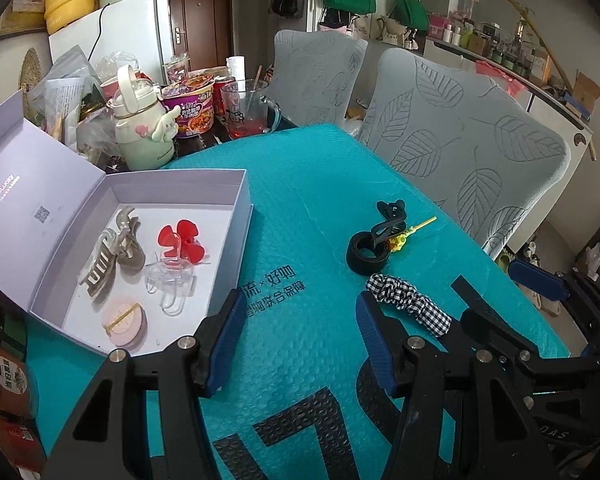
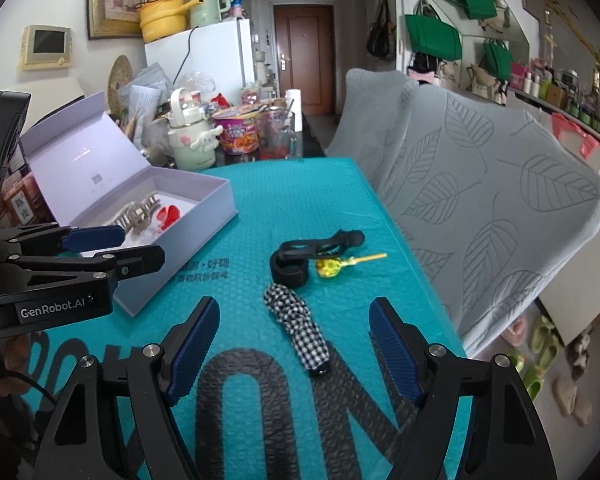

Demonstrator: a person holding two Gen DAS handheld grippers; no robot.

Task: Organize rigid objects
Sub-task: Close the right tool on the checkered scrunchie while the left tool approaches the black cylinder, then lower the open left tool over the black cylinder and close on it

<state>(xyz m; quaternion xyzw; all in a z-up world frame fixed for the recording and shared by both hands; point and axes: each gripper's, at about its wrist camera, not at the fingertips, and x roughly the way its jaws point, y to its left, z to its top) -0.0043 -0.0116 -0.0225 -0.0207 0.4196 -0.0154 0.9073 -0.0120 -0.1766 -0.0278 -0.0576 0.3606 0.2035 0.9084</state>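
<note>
A checkered scrunchie [image 2: 300, 328] lies on the teal mat [image 2: 300, 208] between the fingers of my right gripper [image 2: 296, 344], which is open and not touching it. Just beyond it lie a black band [image 2: 290, 270], a black hair claw [image 2: 327, 242] and a yellow clip [image 2: 331, 267]. At the left, an open lavender box [image 1: 228, 196] holds a beige hair claw [image 1: 104, 264], a red flower clip [image 1: 182, 240], a clear clip [image 1: 172, 284] and a pink compact [image 1: 124, 322]. My left gripper [image 1: 300, 340] hovers open over the mat beside the box, with nothing between its fingers.
Two chairs with grey leaf-pattern covers [image 1: 459, 152] stand close along the mat's right edge. Behind the box is clutter: a pale green bottle [image 1: 144, 128], a purple noodle cup [image 1: 192, 112] and a glass mug [image 1: 252, 108]. Packets [image 1: 8, 376] sit at the near left.
</note>
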